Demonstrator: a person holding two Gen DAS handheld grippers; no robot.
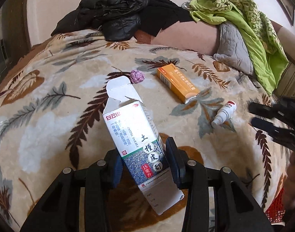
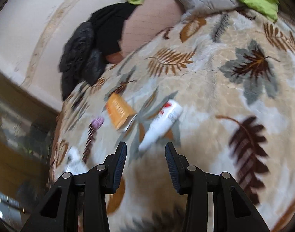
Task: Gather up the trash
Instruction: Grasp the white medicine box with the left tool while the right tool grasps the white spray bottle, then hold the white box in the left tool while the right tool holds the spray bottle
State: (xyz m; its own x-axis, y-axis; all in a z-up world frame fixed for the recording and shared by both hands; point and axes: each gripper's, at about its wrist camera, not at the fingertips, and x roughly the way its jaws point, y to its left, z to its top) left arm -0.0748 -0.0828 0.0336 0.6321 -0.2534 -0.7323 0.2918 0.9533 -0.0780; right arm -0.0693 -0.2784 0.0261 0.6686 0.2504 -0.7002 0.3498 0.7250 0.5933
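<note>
Left wrist, white carton (image 1: 139, 145) between tongs (image 1: 145, 166)

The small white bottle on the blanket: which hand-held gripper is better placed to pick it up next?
Right. The right hand-held gripper is open and empty, with the small white bottle just ahead of its fingertips. The left hand-held gripper is shut on the white medicine box.
</note>
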